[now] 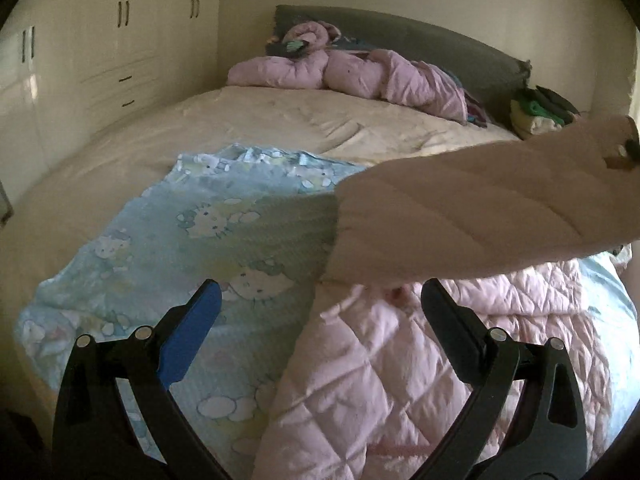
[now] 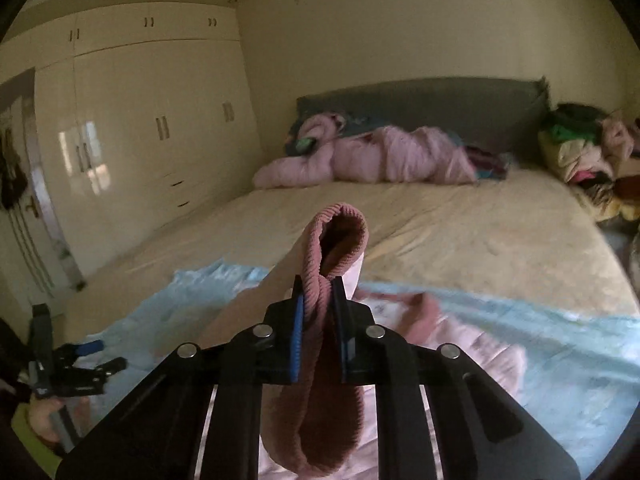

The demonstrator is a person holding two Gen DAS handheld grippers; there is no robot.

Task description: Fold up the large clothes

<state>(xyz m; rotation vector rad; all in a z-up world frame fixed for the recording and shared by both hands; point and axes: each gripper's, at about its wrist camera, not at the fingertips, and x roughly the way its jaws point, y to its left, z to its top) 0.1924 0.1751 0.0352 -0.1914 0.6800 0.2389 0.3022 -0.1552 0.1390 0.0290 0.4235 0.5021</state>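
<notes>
Pink quilted jacket (image 1: 380,380) sprawled over blue cartoon-print sheet (image 1: 160,248), ribbed cuff (image 2: 320,280) pinched tight in right hand-held gripper (image 2: 318,304), sleeve seemingly lifted; left hand-held gripper (image 1: 320,304) spread wide, empty.

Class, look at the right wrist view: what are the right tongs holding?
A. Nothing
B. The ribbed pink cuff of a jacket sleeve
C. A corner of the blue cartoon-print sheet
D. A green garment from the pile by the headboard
B: the right tongs are shut on the ribbed pink cuff, which stands up between the pads above the bed.
</notes>
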